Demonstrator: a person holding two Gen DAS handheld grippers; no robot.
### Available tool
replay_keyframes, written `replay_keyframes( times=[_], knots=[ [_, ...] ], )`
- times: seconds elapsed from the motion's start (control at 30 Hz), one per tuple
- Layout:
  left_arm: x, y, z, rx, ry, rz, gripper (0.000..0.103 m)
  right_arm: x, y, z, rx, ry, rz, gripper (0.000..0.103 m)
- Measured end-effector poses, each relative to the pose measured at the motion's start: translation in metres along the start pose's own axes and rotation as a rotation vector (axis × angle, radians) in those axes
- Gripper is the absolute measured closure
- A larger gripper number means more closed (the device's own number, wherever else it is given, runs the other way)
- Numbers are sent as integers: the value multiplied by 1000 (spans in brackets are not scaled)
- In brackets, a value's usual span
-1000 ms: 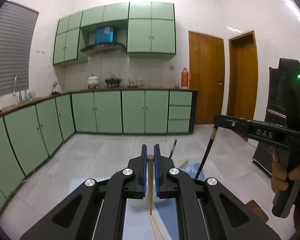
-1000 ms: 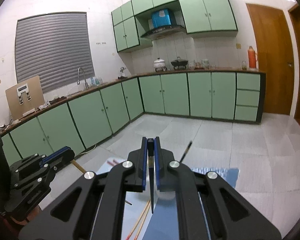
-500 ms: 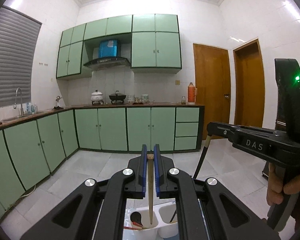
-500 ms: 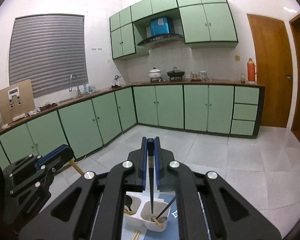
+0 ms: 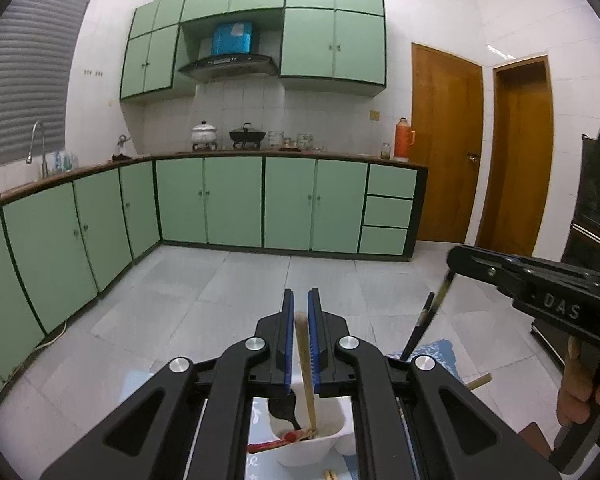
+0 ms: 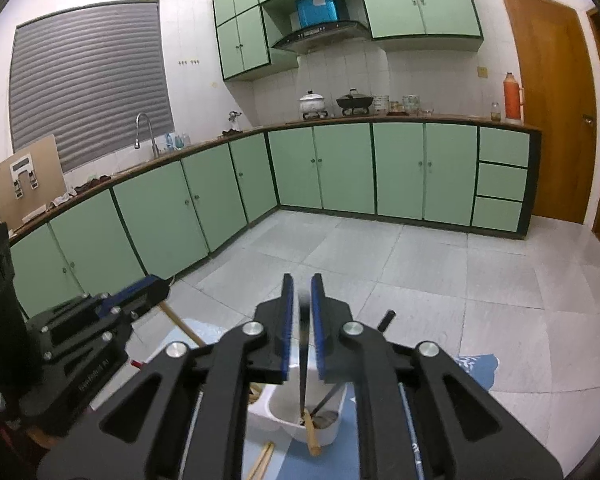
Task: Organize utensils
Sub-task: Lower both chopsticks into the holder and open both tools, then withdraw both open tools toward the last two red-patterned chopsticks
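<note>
Left wrist: left gripper (image 5: 299, 336) loosely straddles wooden chopstick (image 5: 306, 364) over holder (image 5: 332, 438).

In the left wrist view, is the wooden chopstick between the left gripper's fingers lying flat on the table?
No: the wooden chopstick stands nearly upright between the left gripper fingers, its lower end inside the white holder.

- My left claw (image 5: 298, 334) points forward and slightly down, its blue-padded fingers (image 5: 287, 340) parted by a narrow gap.
- A pale wooden stick (image 5: 306, 364) stands in that gap, leaning a little; whether the pads press it I cannot tell.
- My right claw (image 6: 301, 326) is posed likewise, fingers (image 6: 287, 326) nearly parallel, a thin dark stick (image 6: 303, 354) between them.
- From the left wrist view, my right hand (image 5: 584, 392) wraps the right claw's handle.
</note>
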State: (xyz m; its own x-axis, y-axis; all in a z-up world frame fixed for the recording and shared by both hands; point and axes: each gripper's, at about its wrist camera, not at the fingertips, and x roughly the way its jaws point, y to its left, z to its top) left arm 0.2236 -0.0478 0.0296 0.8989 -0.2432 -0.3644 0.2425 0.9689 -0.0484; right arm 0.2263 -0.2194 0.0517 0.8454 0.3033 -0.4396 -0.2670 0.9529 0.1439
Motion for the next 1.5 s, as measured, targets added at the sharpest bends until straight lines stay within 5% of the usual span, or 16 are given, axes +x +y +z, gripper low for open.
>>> replay_keyframes(
  times=[0.13,0.53,0.9,1.27,1.5],
  knots=[
    [-10,4,5,-12,-13,14,74,-11,-4,2,15,-24,-18,78],
    [-75,3,-12,-3,-63,33,48,-87,-18,-37,67,-131,-93,38],
    [-114,-7,-90,-36,45,21,44,-122,4,-138,66,-53,-125,30],
    [-117,1,-188,-41,266,55,44,-112,35,-219,91,79,-139,29],
    [-118,3,-222,-27,327,75,44,-103,44,-263,130,153,-164,31]
  ],
)
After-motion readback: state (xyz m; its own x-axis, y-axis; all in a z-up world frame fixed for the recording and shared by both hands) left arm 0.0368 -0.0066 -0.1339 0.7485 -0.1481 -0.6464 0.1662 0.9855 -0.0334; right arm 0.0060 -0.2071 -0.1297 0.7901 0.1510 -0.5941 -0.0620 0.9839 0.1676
